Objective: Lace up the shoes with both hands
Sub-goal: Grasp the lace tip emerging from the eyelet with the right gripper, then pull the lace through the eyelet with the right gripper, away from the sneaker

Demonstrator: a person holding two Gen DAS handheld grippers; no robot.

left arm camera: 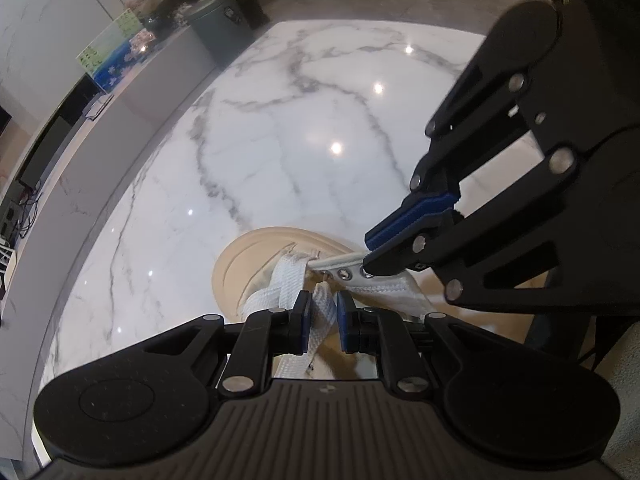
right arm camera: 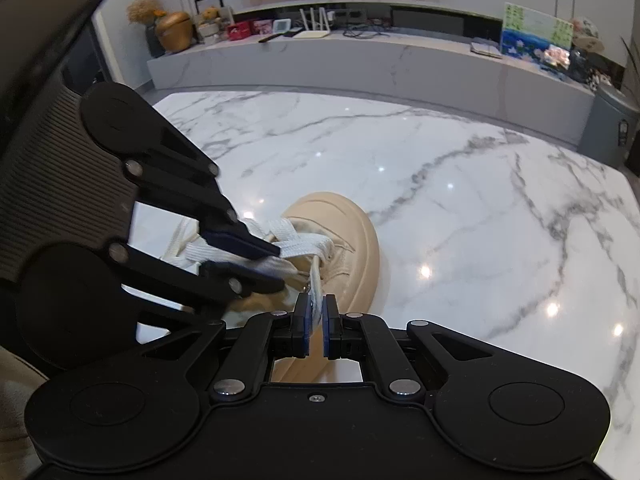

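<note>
Beige shoe (right arm camera: 344,248) beneath both grippers; left gripper (left arm camera: 324,316) pinching white lace (left arm camera: 320,320).

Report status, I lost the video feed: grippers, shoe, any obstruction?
Left gripper shut on flat lace. Right gripper shut on lace end at eyelets. Shoe part-laced on marble table. No obstruction.

The shoe (right arm camera: 336,248) stood on the table (right arm camera: 480,208), toe pointing away from both grippers. The left gripper (left arm camera: 323,322) sat over the laced front, a lace (left arm camera: 322,312) between its pads. The right gripper (right arm camera: 316,320) came in at the shoe's right side, by the eyelets (left arm camera: 344,274), closed on a lace end. Behind the table ran a counter (right arm camera: 360,60).
</note>
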